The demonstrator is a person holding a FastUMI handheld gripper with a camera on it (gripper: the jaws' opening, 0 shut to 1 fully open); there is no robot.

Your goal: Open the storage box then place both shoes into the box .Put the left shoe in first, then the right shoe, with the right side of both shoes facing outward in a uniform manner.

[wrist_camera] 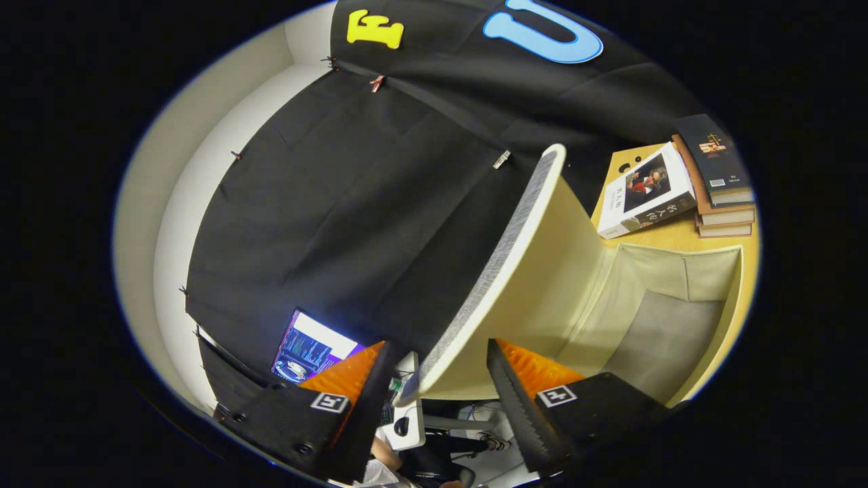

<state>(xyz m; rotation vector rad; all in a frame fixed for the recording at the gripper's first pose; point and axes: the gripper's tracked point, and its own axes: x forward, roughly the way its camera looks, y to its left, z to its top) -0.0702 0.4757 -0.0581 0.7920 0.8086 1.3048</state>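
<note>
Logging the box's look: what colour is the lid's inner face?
Pale cream lid, grey woven edge, seen in the gripper view, between the open gripper fingers.

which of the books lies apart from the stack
The white-covered book, flat on the table beside the dark-covered stack, nearer the open box's lid between the tool's fingers.

The tongs (434, 386) stand apart around the raised lid (515, 271) of the open storage box (678, 298) on the counter (678, 237).

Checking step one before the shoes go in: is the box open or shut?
Open. The lid stands raised between the gripper's jaws, which are apart, and the box shows a bare fabric inside with no shoes.
</note>
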